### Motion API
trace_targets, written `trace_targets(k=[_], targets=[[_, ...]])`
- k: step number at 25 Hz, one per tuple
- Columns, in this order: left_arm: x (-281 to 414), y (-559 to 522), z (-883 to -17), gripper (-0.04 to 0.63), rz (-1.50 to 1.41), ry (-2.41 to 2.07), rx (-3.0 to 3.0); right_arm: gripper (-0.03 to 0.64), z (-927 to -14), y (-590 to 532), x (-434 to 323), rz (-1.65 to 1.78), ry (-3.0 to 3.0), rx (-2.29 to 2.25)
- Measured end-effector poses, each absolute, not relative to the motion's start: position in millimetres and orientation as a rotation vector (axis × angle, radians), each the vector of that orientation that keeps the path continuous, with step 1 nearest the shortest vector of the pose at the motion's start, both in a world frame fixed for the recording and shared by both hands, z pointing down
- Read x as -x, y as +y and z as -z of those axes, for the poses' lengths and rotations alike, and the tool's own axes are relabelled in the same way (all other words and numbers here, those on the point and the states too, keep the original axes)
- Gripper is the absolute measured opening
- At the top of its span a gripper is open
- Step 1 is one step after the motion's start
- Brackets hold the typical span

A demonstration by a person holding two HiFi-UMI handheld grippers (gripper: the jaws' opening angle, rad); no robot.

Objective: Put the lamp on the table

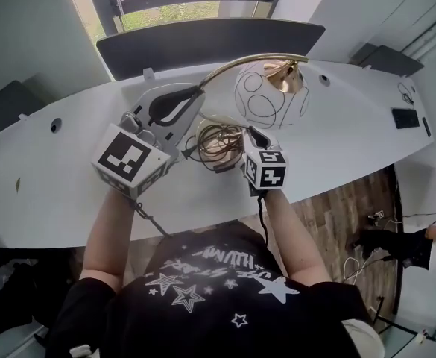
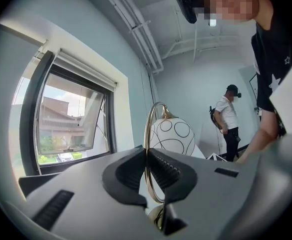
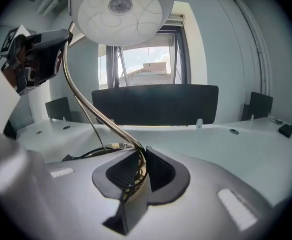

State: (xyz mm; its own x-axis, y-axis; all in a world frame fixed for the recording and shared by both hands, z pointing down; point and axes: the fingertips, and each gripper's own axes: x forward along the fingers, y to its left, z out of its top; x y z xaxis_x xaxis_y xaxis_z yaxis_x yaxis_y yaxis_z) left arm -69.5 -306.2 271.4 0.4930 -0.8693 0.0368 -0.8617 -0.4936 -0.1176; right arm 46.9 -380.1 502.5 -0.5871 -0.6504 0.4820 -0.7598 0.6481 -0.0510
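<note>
The lamp shade (image 1: 271,95) is white with black loops and circles; its neck (image 1: 240,60) is gold. The bench (image 1: 352,133) is white, and the person's shirt (image 1: 218,274) is black with white stars.

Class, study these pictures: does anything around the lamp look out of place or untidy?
Yes. The dark power cord sits in a loose tangle over the lamp base instead of trailing off neatly. Nothing looks spilled or broken.

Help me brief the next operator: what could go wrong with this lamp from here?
1. The left tongs and right tongs pinch only the thin brass neck; the overhanging shade could twist it loose.
2. The coiled cord may snag or get trapped under the lamp, tilting it.
</note>
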Motion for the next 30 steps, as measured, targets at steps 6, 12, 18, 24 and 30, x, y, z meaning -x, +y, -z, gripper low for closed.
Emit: trace_targets(k=[6, 12, 18, 24, 30], targets=[[69.0, -335.1, -276.2, 0.032, 0.195, 1.687, 2.546, 0.043, -508.2, -420.4, -39.0, -0.345, -2.479, -0.988], [93.4, -374.1, -292.7, 0.032, 0.225, 1.819, 2.492, 0.043, -522.9, -469.3, -11.1, -0.354, -2.486, -0.885], [104.7, -380.9, -299.3, 0.032, 0.257, 1.903, 2.446, 0.043, -529.8, -479.1, 7.6, -0.359, -2.502, -0.806], [110.0, -388.1, -307.3, 0.032, 0.292, 1.959, 2.429, 0.043, -537.0, -490.8, 17.1, -0.332, -2.505, -0.747], [108.1, -393.3, -313.0, 0.032, 0.289, 1.931, 2.444, 0.043, -543.3, -496.5, 16.9, -0.333, -2.492, -0.748]])
